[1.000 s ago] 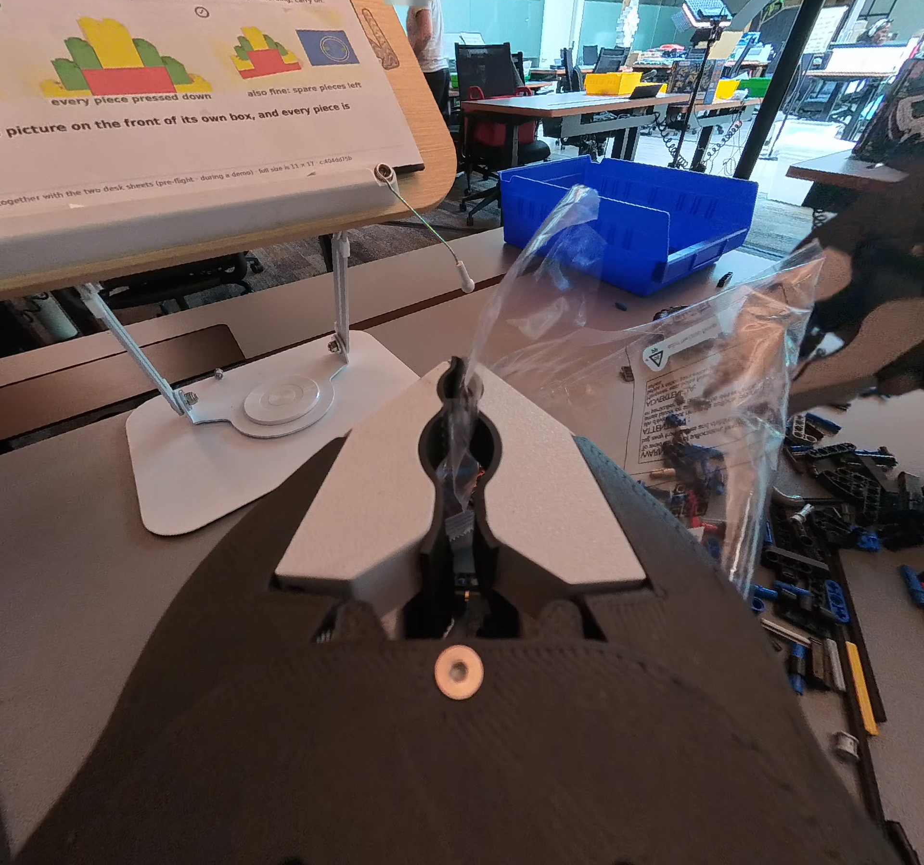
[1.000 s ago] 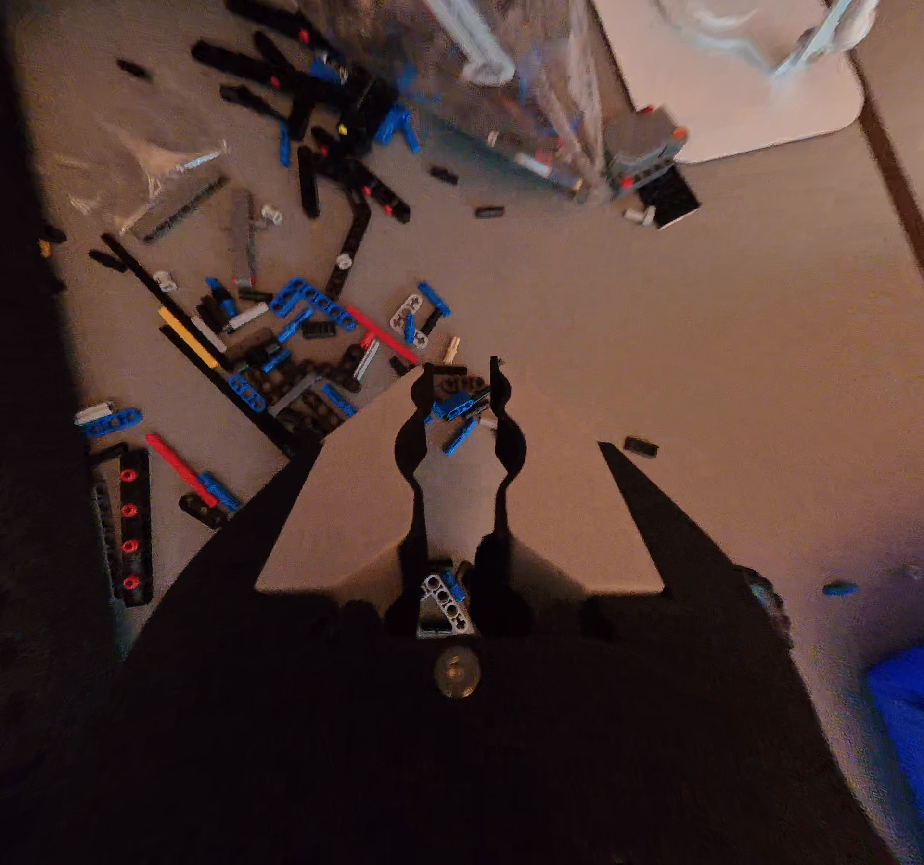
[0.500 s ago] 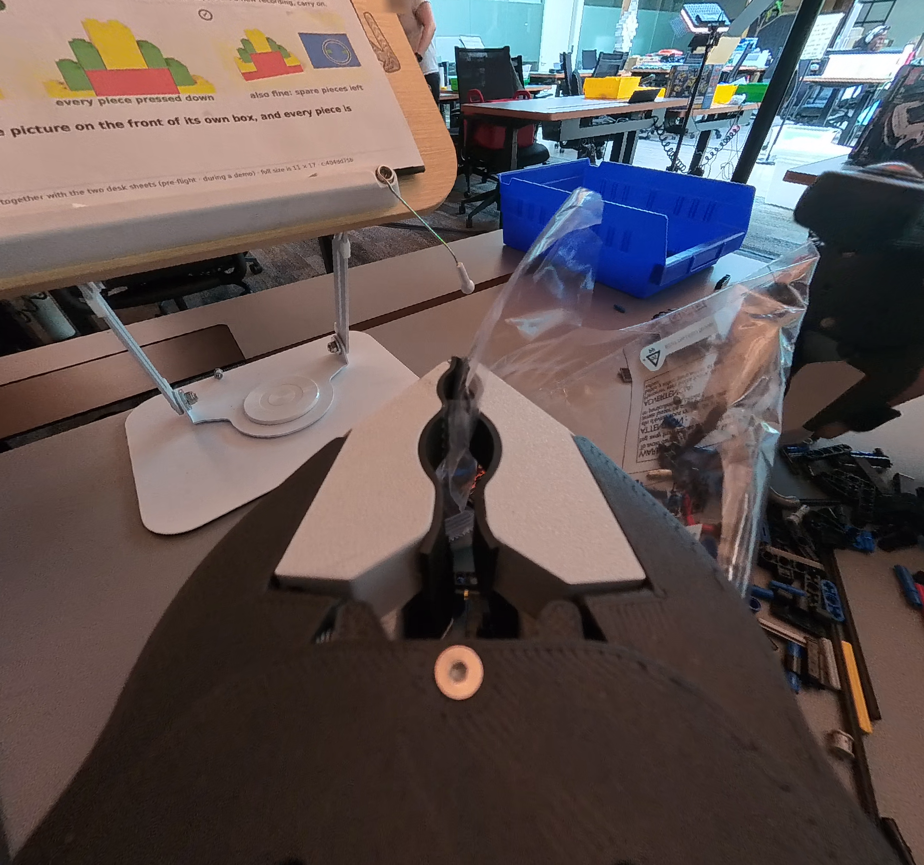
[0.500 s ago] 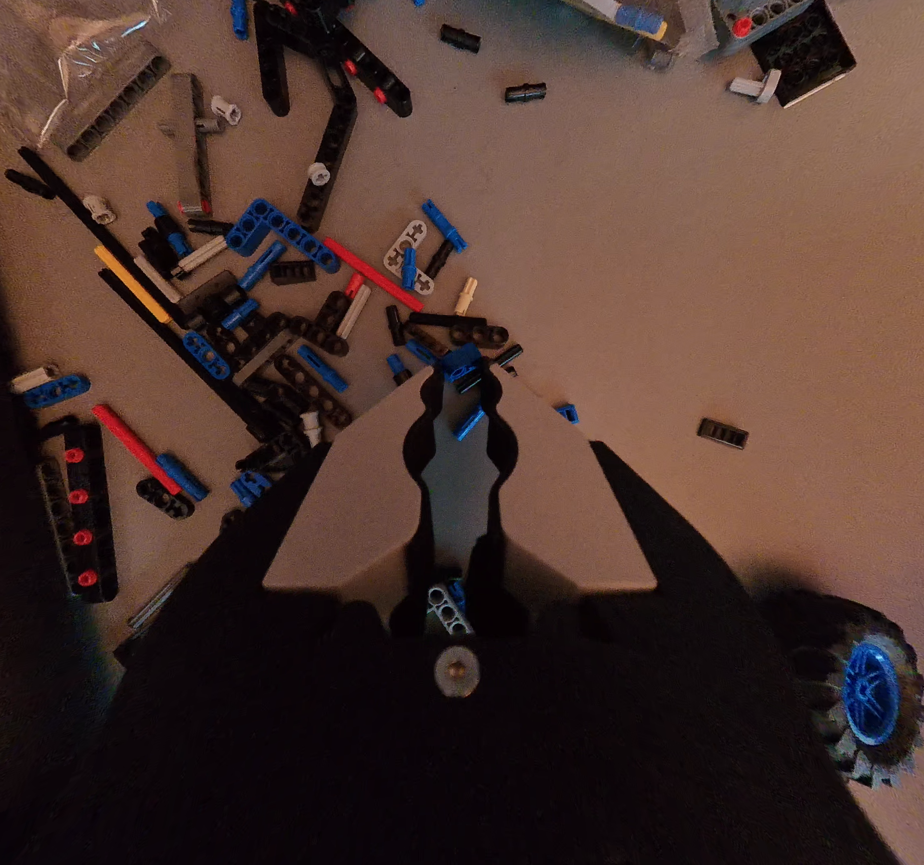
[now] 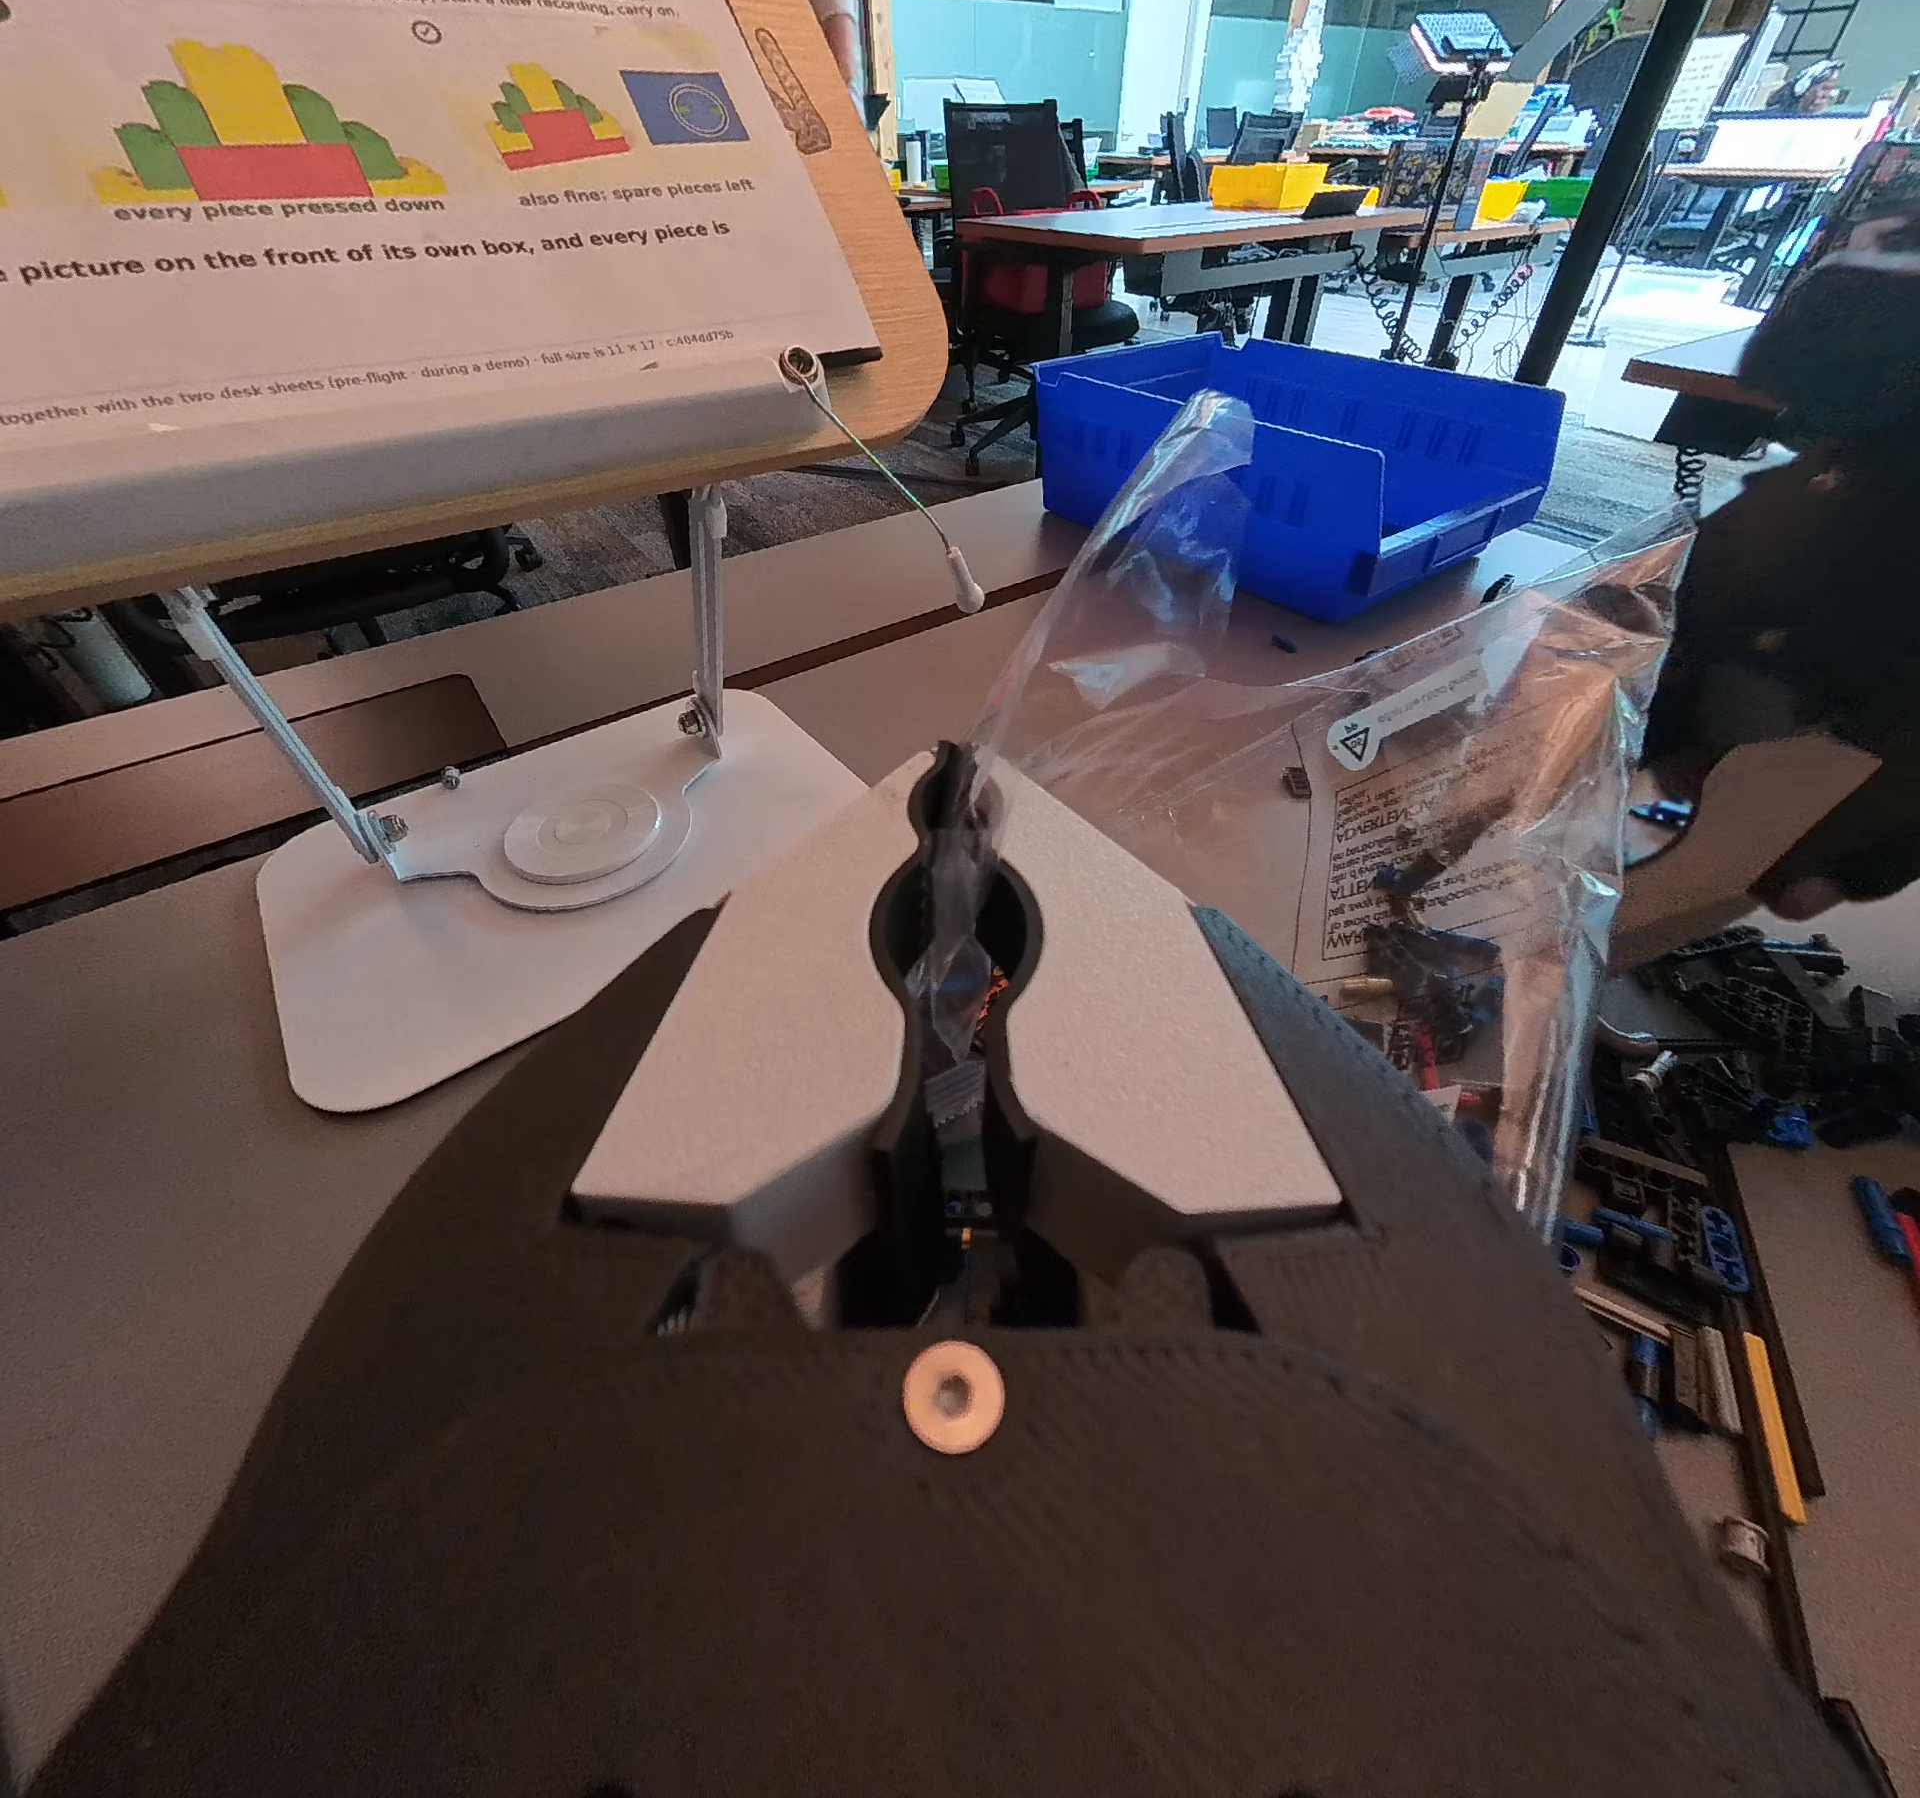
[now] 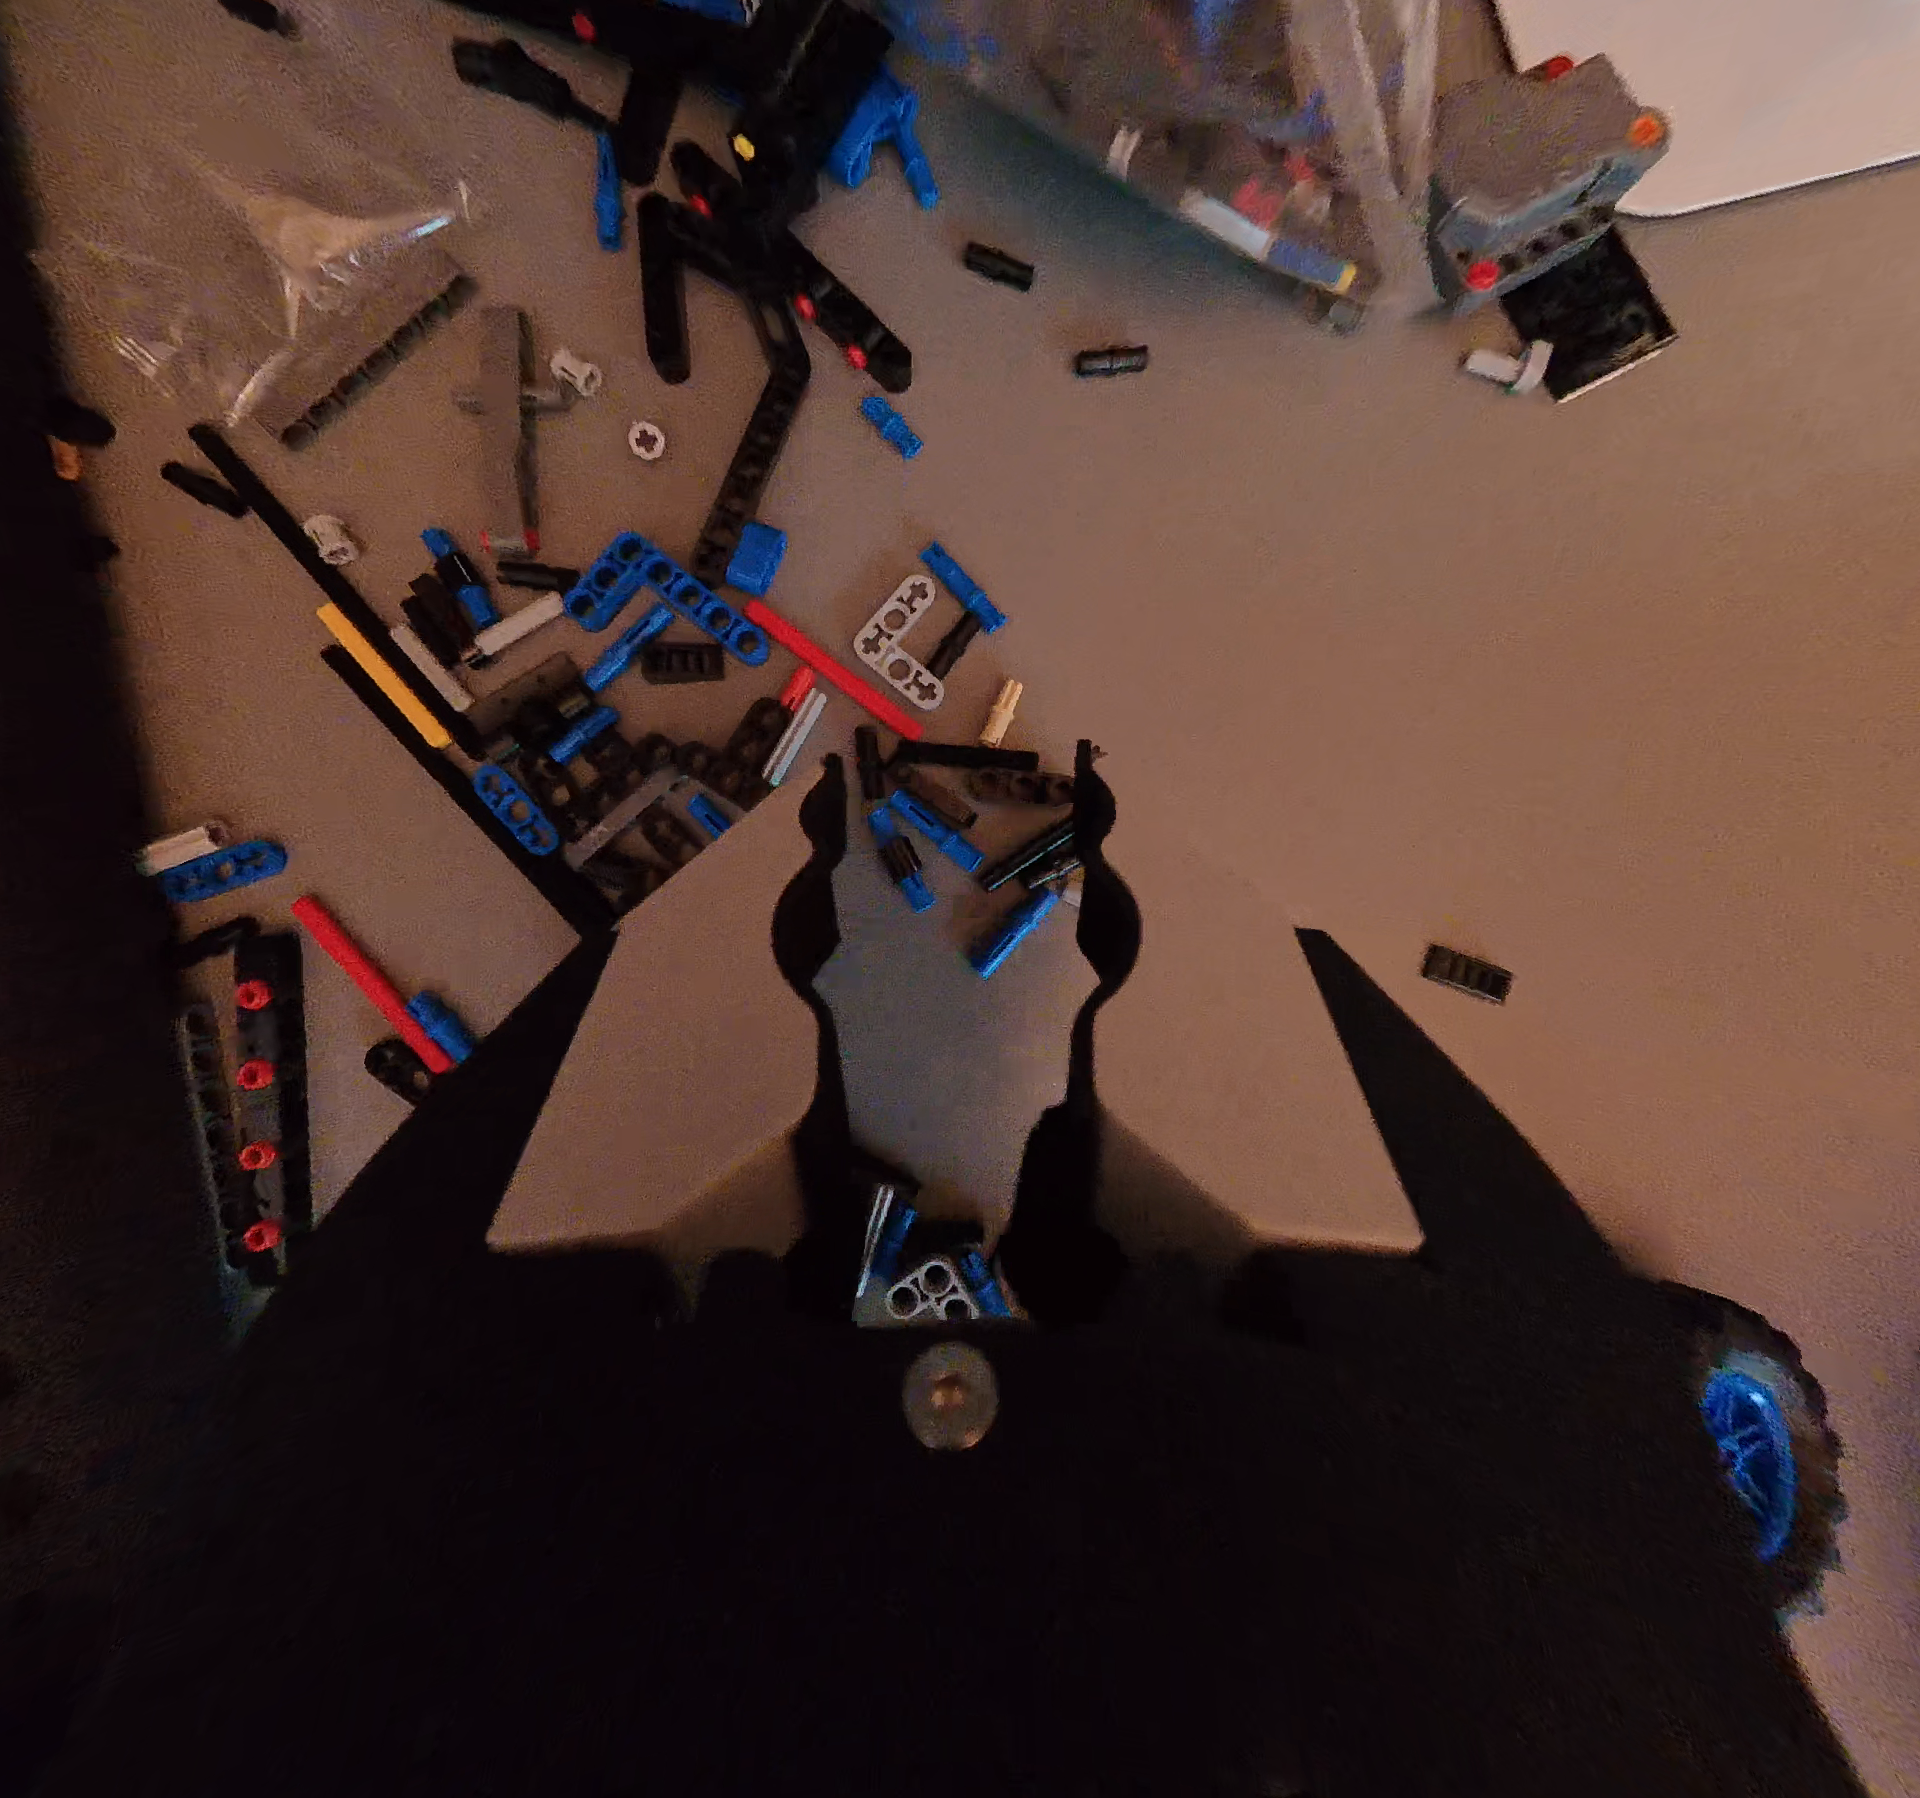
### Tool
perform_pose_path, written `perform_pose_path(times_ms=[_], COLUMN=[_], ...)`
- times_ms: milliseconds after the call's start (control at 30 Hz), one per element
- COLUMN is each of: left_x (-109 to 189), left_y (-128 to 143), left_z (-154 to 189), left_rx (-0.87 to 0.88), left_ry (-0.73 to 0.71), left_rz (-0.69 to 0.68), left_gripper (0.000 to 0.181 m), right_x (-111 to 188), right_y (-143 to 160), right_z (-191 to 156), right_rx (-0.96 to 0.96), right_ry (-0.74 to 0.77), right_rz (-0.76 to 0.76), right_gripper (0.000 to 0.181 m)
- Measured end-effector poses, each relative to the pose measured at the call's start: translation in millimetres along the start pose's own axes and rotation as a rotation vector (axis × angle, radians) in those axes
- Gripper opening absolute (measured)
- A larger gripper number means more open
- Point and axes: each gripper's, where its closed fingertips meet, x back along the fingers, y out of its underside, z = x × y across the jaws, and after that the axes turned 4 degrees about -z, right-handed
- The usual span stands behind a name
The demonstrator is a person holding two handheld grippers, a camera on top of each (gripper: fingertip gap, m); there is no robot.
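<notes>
My left gripper [image 5: 954, 774] is shut on a corner of a clear plastic bag [image 5: 1382, 813] and holds it up above the table; small black, blue and red building pieces lie in the bag's bottom. The bag also shows in the right wrist view [image 6: 1174, 55] at the top. My right gripper [image 6: 956, 772] points down at the table with its jaws open. Between its fingertips lie small blue and black pins [image 6: 940, 849]. It holds nothing. The right gripper also shows in the left wrist view [image 5: 1808, 709] beyond the bag.
Loose beams, axles and pins [image 6: 665, 605] are scattered on the brown table [image 6: 1403, 657]. A grey motor block [image 6: 1538, 169] lies by the white stand base [image 5: 436, 927]. A blue bin [image 5: 1309, 491] stands behind. A blue-hubbed wheel [image 6: 1756, 1457] lies at right. A small empty bag [image 6: 249, 283] lies at left.
My right gripper has opened wider and moved back up from the pile, so a wider stretch of table shows. The left gripper holds the bag still.
</notes>
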Motion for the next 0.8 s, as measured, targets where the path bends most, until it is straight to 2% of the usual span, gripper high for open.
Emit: perform_pose_path(times_ms=[67, 133, 267, 333, 367, 500, 733, 800], left_x=[0, 0, 0, 0, 0, 1, 1, 0], left_y=[0, 0, 0, 0, 0, 0, -1, -1], left_z=[0, 0, 0, 0, 0, 0, 1, 2], left_rx=[0.0, 0.0, 0.0, 0.0, 0.0, 0.001, 0.002, 0.001], left_ry=[0.0, -0.001, 0.0, 0.0, 0.001, 0.001, 0.005, 0.006], left_rz=[0.0, -0.001, -0.001, -0.001, -0.001, 0.001, 0.002, 0.002], left_gripper=[0.0, 0.0, 0.0, 0.0, 0.0, 0.0, 0.0, 0.0], right_x=[-14, -23, -22, -22, -22, -21, -5, -9], right_y=[8, 13, 15, 14, 14, 14, -6, -11], right_z=[-1, 0, 0, 0, 0, -1, 5, 15], right_rx=[0.005, -0.004, -0.011, -0.021, -0.021, -0.024, -0.042, -0.072], right_ry=[-0.017, -0.04, -0.063, -0.076, -0.079, -0.084, -0.042, -0.01], right_rz=[-0.051, -0.083, -0.062, -0.042, -0.038, -0.025, 0.08, 0.095], right_gripper=[0.05, 0.048, 0.011, 0.008, 0.0, 0.0, 0.0, 0.021])
